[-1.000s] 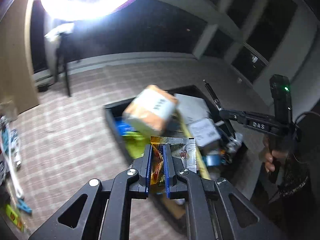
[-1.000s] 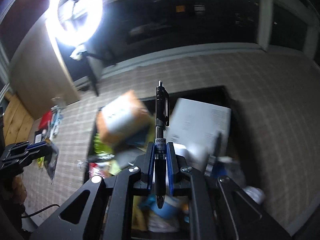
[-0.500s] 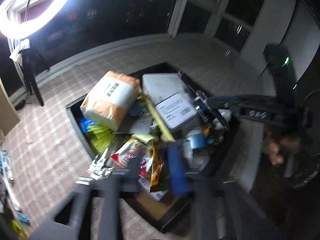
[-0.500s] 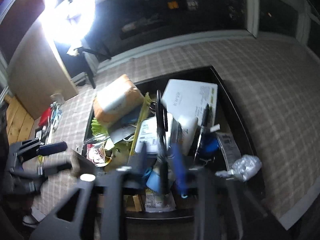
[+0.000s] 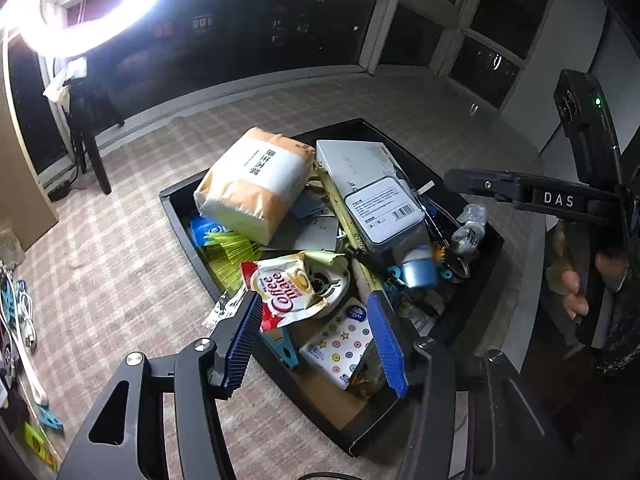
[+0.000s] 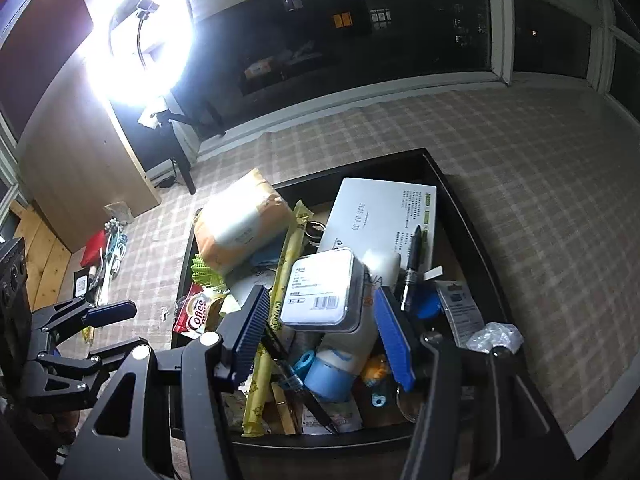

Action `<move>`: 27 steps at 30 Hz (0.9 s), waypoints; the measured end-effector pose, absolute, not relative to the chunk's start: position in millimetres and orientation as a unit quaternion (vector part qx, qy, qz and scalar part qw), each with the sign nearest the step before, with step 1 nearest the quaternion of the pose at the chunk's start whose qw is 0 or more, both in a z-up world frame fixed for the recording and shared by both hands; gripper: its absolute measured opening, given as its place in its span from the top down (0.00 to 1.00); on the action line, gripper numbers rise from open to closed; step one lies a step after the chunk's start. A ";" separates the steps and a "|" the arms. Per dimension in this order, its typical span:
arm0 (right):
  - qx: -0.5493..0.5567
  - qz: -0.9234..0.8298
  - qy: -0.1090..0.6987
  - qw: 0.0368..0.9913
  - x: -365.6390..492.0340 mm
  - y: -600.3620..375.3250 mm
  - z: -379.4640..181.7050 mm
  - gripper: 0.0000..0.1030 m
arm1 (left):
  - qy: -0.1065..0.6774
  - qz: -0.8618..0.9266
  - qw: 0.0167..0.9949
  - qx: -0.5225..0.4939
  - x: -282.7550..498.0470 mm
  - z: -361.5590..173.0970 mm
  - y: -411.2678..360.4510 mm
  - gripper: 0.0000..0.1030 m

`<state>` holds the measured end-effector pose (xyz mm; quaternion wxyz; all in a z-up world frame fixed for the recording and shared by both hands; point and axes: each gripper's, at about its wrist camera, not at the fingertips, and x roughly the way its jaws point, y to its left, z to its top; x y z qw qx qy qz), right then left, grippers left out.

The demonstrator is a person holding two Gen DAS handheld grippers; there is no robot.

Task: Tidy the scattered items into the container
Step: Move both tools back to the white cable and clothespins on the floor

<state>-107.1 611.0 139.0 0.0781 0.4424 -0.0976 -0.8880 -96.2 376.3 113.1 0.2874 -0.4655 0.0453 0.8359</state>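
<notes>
The black container [image 5: 180,216] [image 6: 472,232] is packed with items, among them an orange tissue pack [image 5: 256,184] and a Coffee-mate sachet [image 5: 288,288]. My left gripper [image 5: 314,340] hovers over its near corner with jaws apart and closing slightly, the pads pressing on nothing. An orange snack packet [image 5: 362,378] lies in the container just inside the right finger. My right gripper [image 6: 320,336] hangs over the container's near end, jaws opening and holding nothing. A black pen [image 6: 308,396] lies slanted among the items below it. Another pen [image 6: 412,268] rests on a white box [image 6: 380,212].
Loose cables, clips and small items lie on the checked tablecloth at the far left [image 5: 20,320] [image 6: 104,248]. A ring light on a tripod [image 6: 140,32] stands behind the table. A person's hand [image 5: 572,284] grips the right gripper's handle. The table edge [image 6: 592,432] runs close on the right.
Both grippers went from shut to open. The left let go of the snack packet and the right let go of the black pen, and both now lie in the container. The left gripper moved in over it.
</notes>
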 end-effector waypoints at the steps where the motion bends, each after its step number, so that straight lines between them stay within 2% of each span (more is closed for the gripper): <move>1: 0.443 -0.888 -0.096 0.080 -107.3 609.5 139.3 0.48 | 0.043 0.837 0.285 -0.466 -96.4 112.8 374.3 0.50; 9: 0.442 -0.887 -0.074 0.109 -112.0 583.1 140.8 0.41 | 0.016 0.844 0.250 -0.475 -94.6 107.3 339.0 0.50; 14: 0.438 -0.886 -0.054 0.142 -114.1 552.8 140.1 0.41 | -0.012 0.855 0.199 -0.478 -93.0 100.9 298.3 0.50; 20: 0.432 -0.880 -0.048 0.193 -120.2 508.8 139.3 0.38 | -0.061 0.867 0.118 -0.480 -83.7 88.9 225.4 0.50; 27: 0.451 -0.853 0.017 0.261 -138.3 418.2 134.1 0.38 | -0.112 0.870 0.013 -0.480 -65.9 71.5 132.3 0.51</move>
